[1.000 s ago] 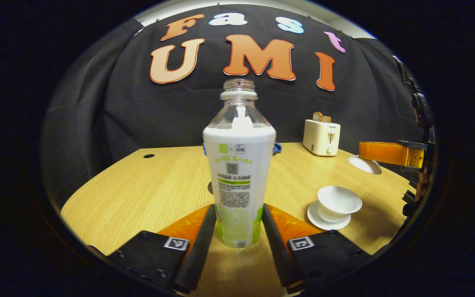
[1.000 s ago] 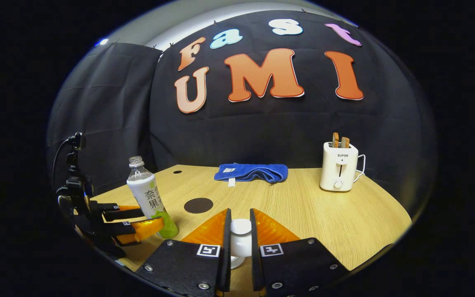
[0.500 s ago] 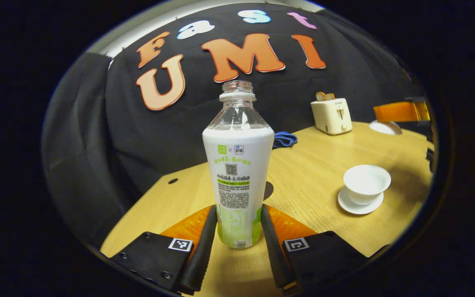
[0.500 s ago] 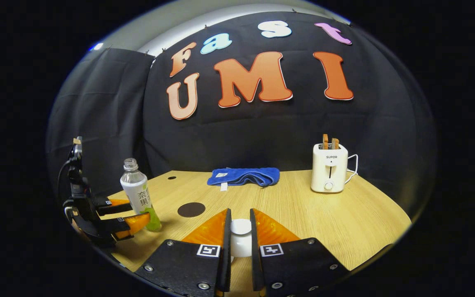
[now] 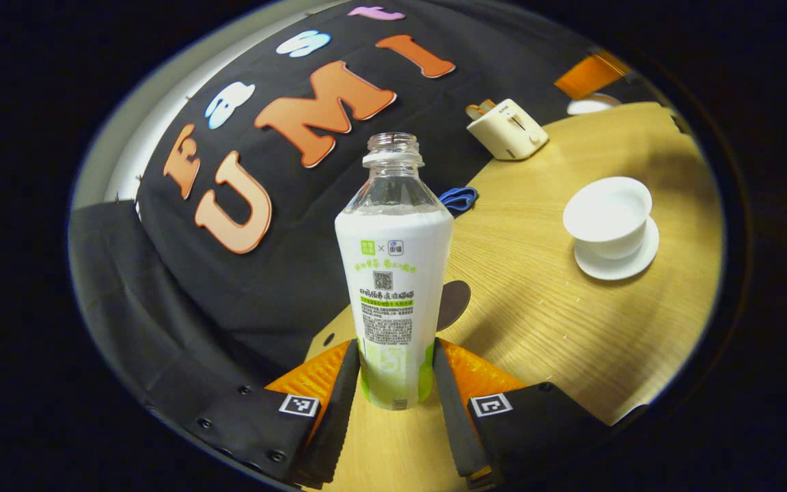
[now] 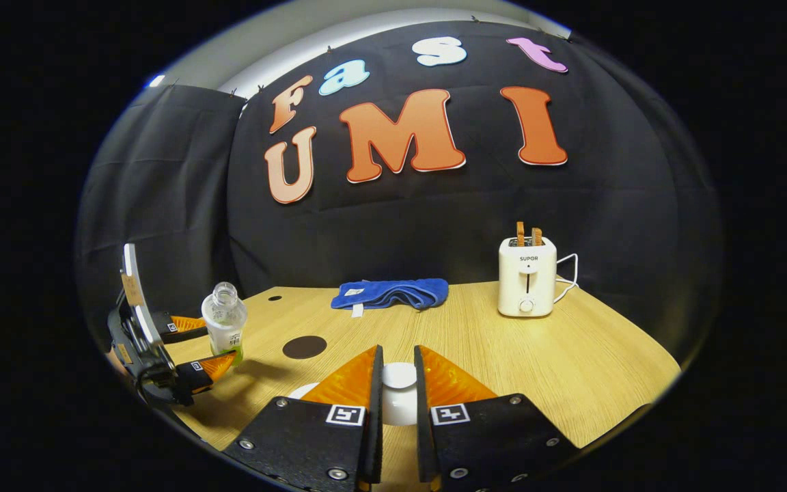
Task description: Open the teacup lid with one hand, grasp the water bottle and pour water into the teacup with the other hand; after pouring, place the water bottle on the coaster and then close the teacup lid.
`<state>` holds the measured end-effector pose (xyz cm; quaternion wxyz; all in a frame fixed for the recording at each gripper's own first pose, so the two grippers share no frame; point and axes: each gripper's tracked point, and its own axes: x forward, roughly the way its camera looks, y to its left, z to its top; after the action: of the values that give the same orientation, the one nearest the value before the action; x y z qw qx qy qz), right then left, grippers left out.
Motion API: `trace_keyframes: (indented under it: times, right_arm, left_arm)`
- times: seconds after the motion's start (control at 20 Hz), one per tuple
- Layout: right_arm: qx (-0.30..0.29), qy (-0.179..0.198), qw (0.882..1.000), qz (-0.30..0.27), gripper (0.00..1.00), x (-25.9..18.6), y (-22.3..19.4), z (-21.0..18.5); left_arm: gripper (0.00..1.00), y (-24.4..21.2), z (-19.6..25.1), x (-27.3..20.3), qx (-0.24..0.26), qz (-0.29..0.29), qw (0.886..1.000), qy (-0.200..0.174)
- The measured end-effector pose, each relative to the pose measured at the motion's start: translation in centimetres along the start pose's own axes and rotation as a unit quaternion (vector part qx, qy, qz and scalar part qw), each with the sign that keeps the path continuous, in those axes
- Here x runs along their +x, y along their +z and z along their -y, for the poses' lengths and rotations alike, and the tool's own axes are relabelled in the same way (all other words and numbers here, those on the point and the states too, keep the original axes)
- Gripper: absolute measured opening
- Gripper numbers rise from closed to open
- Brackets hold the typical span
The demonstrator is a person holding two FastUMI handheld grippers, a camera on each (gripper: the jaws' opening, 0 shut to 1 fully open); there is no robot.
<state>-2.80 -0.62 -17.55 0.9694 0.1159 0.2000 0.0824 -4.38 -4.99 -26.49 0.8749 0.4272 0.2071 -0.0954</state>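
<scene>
An uncapped water bottle with a white and green label is clamped near its base by my left gripper, and it leans toward the cup side of the table. The white teacup stands lidless on its saucer to the right. Just behind the bottle lies the dark round coaster. My right gripper is shut on the knob of the white lid, held above the table. In the right gripper view the left gripper holds the bottle at far left, near the coaster.
A cream toaster with toast in its slots stands at the back right of the wooden table. A folded blue cloth lies at the back centre. The toaster and the cloth also show behind the bottle.
My left gripper has lifted the bottle and rolled it toward the teacup; the table now slants steeply in its view. The right gripper keeps the lid and has drifted slightly.
</scene>
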Motion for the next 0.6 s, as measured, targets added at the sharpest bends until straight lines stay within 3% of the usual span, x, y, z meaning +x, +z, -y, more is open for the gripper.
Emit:
trace_keyframes:
  times: [0.35,0.6]
  right_arm:
    - [0.000,-0.004,1.000,0.009,0.21,-0.61,0.52,0.93]
    - [-0.006,0.001,1.000,0.004,0.21,-0.81,0.12,0.94]
  left_arm:
    - [0.66,0.92,0.00,-0.38,0.132,0.014,0.991,0.005]
    - [0.66,0.79,0.24,0.42,0.192,0.009,0.981,0.002]
